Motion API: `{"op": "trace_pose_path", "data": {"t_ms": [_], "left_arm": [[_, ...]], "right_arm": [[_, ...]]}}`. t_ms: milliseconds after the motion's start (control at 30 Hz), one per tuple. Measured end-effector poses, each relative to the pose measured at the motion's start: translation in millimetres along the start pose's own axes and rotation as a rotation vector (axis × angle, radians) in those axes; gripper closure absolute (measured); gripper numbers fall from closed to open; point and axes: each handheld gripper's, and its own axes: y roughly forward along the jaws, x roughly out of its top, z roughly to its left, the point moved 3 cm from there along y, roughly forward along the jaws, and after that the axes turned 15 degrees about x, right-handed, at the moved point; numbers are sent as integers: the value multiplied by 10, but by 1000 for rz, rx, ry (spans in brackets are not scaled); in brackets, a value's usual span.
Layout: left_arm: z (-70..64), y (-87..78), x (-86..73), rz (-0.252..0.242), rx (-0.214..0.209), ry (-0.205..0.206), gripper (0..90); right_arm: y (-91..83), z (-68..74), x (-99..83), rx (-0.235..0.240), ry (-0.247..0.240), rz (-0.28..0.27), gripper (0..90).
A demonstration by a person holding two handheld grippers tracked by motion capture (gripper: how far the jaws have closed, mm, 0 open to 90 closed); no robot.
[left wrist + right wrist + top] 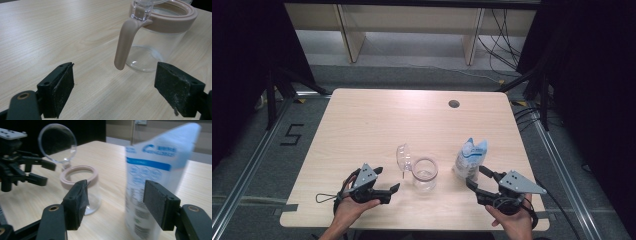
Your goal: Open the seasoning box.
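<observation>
We see the desk [362, 120], light wood w/ a round cable hole [454, 104] near its far edge, right of centre. Next biggest: the blue-and-white pouch [471, 157], standing upright toward the desk's right edge, nearer the front than the back. In the right gripper view its printed face [150, 182] sits just beyond the jaws, a bit blurred. Then the clear jar [425, 174], approx. mid-desk toward the front edge, upright, w/ a pinkish rim; its clear round lid [404, 156] is flipped open on the left side and a pinkish latch arm [125, 42] hangs down the jar's side.

Our left tongs [388, 185] sit near the front edge, left of the jar, spread wide, pinching nothing; the latch arm lies just beyond the gap btwn the jaws, not touching. Our right tongs [476, 179] are near the front-right corner, also spread, jaws either side of the pouch's base, just short of it.
</observation>
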Motion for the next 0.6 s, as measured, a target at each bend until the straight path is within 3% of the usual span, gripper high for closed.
{"op": "trace_pose_path", "data": {"t_ms": [167, 333, 533, 600], "left_arm": [[-5, 2, -1, -1, -5, 3, 156], [0, 4, -1, -2, 1, -4, 156], [0, -3, -1, -3, 1, -11, 156], [7, 0, -3, -1, 3, -12, 156]], "right_arm": [[-64, -119, -46, -45, 11, 9, 352], [-81, -287, -90, -64, 0, -5, 225], [-44, -390, -130, -50, 8, -11, 154], [-10, -430, -144, -12, -9, -17, 155]]}}
